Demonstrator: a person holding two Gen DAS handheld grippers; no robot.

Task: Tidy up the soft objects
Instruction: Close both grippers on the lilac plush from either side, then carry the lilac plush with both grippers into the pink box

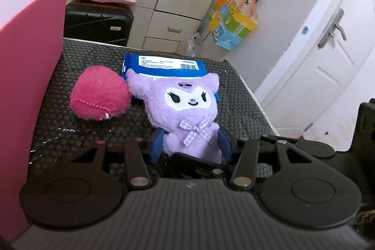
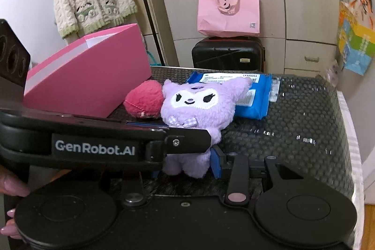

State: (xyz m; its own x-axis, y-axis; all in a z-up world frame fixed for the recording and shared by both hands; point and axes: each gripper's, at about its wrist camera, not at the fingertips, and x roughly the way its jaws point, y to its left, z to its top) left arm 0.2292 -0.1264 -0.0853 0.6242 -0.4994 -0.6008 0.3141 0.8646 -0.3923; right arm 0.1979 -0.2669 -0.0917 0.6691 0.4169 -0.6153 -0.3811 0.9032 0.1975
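Presently my left gripper (image 1: 190, 147) has its blue pads on either side of the purple Kuromi plush (image 1: 187, 109), at its lower body. The pads appear to touch the fur; I judge the plush grasped, though lightly.

The plush stands upright on the black honeycomb mat (image 1: 236, 95). It leans against the blue wet-wipe pack (image 1: 164, 65) behind it and touches the pink pompom (image 1: 99, 96) beside it. The pink box (image 1: 28, 43), the likely destination, sits close by and open-topped.

My right gripper (image 2: 187, 165) is at the plush's feet. One blue pad shows; the other is hidden behind the left gripper's arm, so I cannot tell whether it is closed.

Risks noted:
- Soft fur compresses; a low grip may let the top-heavy head tip and slip out on lifting.
- Both grippers crowd one toy and could collide.
- Lifting may drag the pompom or its bead chain along.
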